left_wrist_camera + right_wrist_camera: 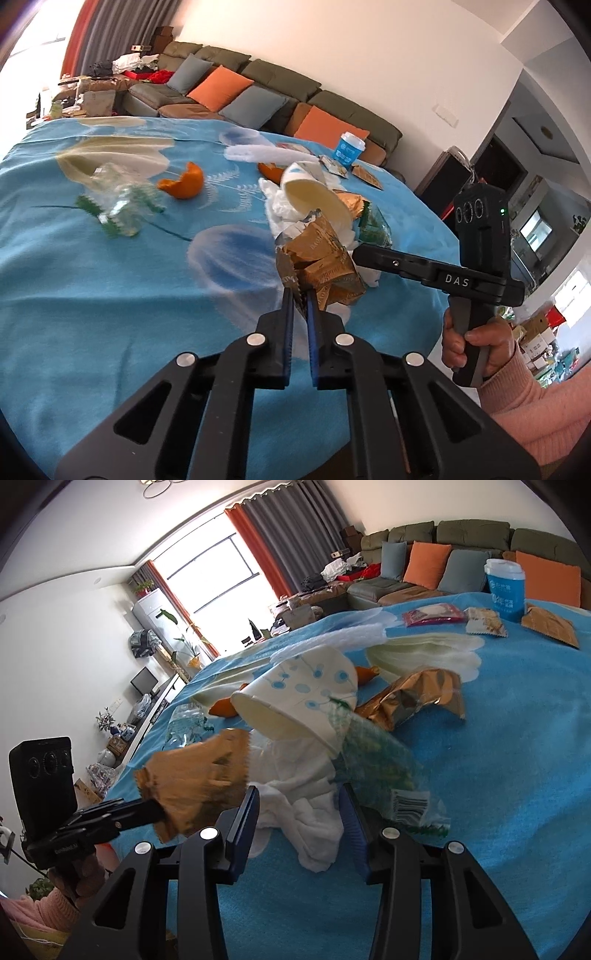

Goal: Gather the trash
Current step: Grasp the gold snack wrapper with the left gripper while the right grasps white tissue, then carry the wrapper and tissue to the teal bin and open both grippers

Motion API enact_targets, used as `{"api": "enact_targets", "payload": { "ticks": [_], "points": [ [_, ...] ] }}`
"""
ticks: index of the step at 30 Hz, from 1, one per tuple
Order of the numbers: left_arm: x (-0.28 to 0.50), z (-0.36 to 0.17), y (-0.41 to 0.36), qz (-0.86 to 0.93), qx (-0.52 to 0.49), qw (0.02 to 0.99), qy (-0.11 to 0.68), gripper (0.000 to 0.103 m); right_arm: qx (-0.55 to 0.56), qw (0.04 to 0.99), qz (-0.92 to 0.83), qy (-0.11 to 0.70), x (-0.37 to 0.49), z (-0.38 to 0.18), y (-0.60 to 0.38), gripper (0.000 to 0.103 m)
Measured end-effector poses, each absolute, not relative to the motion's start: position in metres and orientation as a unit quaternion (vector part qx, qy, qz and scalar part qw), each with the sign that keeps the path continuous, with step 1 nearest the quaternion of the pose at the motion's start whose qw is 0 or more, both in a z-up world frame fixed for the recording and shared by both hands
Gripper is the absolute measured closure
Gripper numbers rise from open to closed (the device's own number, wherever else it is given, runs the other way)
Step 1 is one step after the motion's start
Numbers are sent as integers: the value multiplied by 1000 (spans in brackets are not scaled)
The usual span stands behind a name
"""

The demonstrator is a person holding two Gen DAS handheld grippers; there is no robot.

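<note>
On the blue cloth (92, 295) lies a heap of trash: a tipped white paper cup (314, 192) (303, 698), a crumpled white tissue (314, 834), a gold-brown wrapper (321, 266) (195, 775) and a green printed plastic wrapper (376, 771). My left gripper (299, 295) is shut on the near edge of the gold-brown wrapper. Its fingers (147, 808) show at the left of the right wrist view, with the wrapper lifted off the cloth. My right gripper (299, 797) (365, 254) is closed around the white tissue, both pads against it.
A second gold wrapper (413, 698) lies behind the cup. Orange peel (183, 181) and a clear plastic bag (118, 203) lie to the left. A blue lidded cup (506, 587) and flat snack packets (484, 626) sit at the far edge. A sofa (258, 81) stands beyond.
</note>
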State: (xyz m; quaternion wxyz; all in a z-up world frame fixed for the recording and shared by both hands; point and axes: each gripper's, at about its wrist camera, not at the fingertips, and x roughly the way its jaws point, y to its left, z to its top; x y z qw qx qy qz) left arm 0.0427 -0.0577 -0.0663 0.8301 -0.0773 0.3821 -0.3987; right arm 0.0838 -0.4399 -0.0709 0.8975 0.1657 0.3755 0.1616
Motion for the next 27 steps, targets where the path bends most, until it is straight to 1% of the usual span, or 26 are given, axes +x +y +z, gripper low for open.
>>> {"api": "enact_targets", "payload": {
  "ticks": [4, 6, 9, 11, 13, 17, 27],
  "points": [
    [36, -64, -34, -386, -87, 837, 377, 96, 163, 895, 164, 381, 89, -75, -435, 60],
    [33, -64, -25, -379, -90, 841, 376, 96, 164, 894, 164, 383, 91, -76, -434, 65],
    [28, -64, -11, -367, -92, 847, 373, 96, 167, 892, 165, 386, 92, -77, -435, 74],
    [25, -63, -3, -361, -96, 851, 370, 96, 167, 891, 167, 386, 92, -78, -434, 90],
    [23, -62, 3, -357, -99, 853, 367, 96, 163, 892, 172, 384, 89, -76, -432, 94],
    [18, -59, 14, -349, -102, 859, 361, 96, 151, 897, 183, 372, 83, -65, -424, 96],
    [6, -48, 44, -324, -108, 876, 340, 97, 136, 909, 213, 332, 75, -30, -413, 96]
  ]
}}
